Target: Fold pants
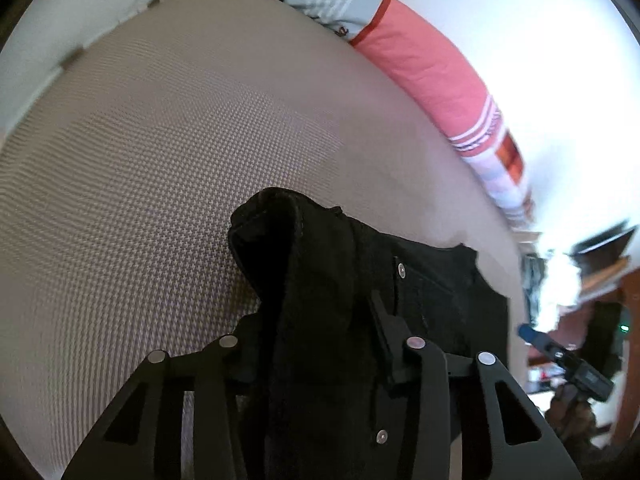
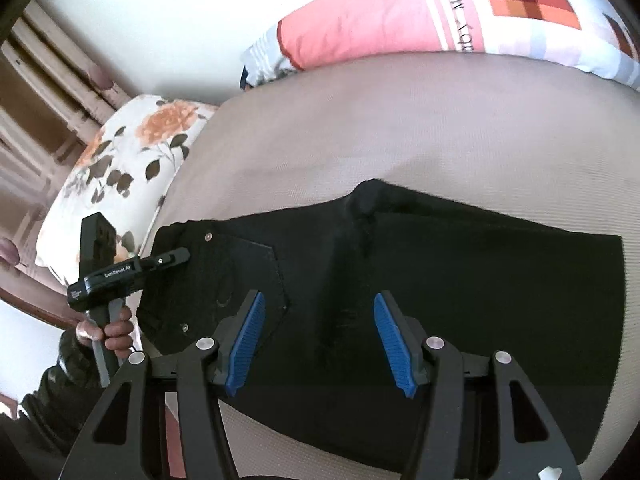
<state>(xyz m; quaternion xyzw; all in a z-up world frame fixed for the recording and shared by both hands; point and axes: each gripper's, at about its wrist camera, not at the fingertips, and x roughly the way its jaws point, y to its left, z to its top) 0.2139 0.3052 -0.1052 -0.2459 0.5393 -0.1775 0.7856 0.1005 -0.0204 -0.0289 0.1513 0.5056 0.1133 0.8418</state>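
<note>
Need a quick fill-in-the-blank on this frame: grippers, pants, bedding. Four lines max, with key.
1. The pants are ____ in color.
2. The left hand-held gripper is shut on the ____.
3. The right hand-held gripper, with blue pads, is ____.
4. The pillow beside the pants' waist end has a ____ print.

Missing words: black; pants; open; floral

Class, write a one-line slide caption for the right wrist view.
Open right tongs hover over black pants on the bed, while left tongs grip the waistband.
</note>
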